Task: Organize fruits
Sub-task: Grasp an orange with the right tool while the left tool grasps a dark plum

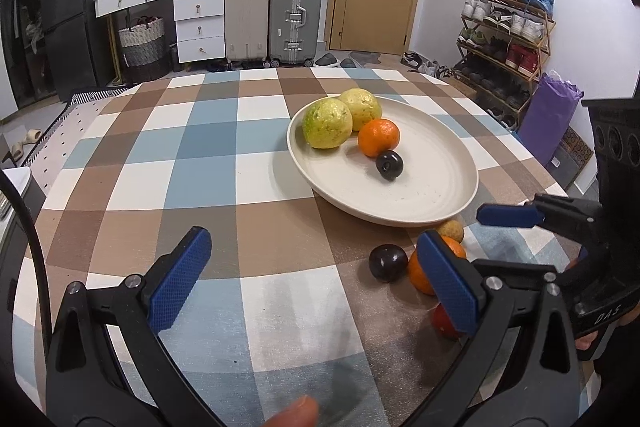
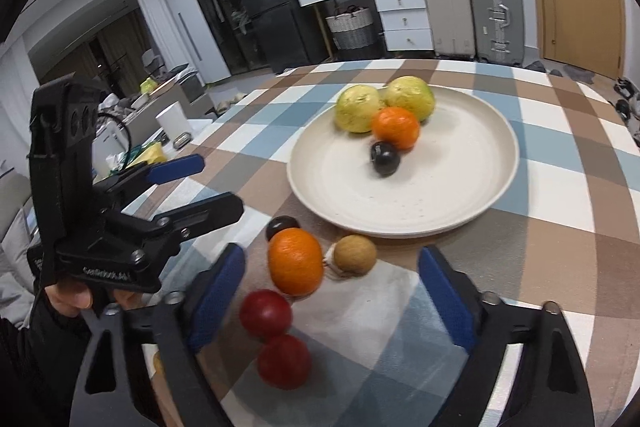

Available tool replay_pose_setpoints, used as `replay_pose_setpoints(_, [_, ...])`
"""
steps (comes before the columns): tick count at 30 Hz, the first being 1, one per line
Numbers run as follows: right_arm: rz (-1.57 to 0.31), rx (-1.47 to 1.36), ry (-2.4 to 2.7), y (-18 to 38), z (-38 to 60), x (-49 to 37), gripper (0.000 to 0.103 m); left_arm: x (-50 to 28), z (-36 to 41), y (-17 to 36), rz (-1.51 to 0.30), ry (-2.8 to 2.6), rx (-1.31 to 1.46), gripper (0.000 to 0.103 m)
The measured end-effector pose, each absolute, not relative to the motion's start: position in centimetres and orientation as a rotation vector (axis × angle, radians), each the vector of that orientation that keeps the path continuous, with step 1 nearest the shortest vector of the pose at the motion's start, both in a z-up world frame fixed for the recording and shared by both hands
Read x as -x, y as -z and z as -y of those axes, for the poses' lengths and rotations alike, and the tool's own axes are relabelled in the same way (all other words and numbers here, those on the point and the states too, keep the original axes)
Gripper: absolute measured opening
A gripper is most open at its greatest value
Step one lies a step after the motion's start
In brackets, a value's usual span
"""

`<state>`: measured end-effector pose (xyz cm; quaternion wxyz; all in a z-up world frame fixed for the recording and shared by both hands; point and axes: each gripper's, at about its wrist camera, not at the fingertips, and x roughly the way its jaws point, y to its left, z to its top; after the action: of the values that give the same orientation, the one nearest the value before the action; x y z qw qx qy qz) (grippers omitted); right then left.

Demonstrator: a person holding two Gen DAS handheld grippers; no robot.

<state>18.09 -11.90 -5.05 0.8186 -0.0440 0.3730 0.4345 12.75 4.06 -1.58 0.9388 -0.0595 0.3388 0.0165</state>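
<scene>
Checkered worktop (image 2: 540, 267): your right hand-held gripper (image 2: 344, 303) gapes unclenched, the orange (image 2: 295, 261) lying between its fingers, untouched.

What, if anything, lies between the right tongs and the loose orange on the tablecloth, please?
Nothing visible blocks it. The right tongs stand open with the loose orange just ahead, near the left pad. Two red fruits lie nearer the camera, beside that approach, and a brown fruit sits right of the orange.

Cream plate (image 2: 492, 163); blue/brown checked cloth (image 1: 200, 131); blk plum (image 1: 389, 165).
</scene>
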Motion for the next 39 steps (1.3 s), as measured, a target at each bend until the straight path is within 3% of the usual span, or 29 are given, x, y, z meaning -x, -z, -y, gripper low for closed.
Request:
replay_pose_setpoints(8, [-0.790, 0.096, -0.994, 4.9, 11.4, -17.4, 0.060, -12.7, -4.3, 1.5, -0.693, -0.030, 0.133, 0.103])
replay_pose_setpoints(10, [-0.788, 0.102, -1.010, 4.8, 11.1, -17.2, 0.051, -12.8, -4.2, 1.6, -0.697, -0.031, 0.126, 0.103])
replay_pose_setpoints(13, [-0.796, 0.123, -1.029, 4.9, 10.4, -17.0, 0.047, -12.8, -4.2, 1.6, -0.701, -0.029, 0.125, 0.103])
replay_pose_setpoints(23, [-0.802, 0.198, -1.001, 5.4, 9.4, -16.9, 0.041, -12.9, -3.8, 1.8, -0.708, -0.025, 0.119, 0.103])
replay_pose_setpoints(25, [-0.808, 0.207, -0.993, 5.6, 9.3, -17.0, 0.035, -12.9, -3.9, 1.8, -0.708, -0.026, 0.120, 0.103])
replay_pose_setpoints(39, [-0.714, 0.059, -0.961, 3.5, 12.4, -17.9, 0.033, -13.8, -3.1, 3.3, -0.786, 0.002, 0.123, 0.103])
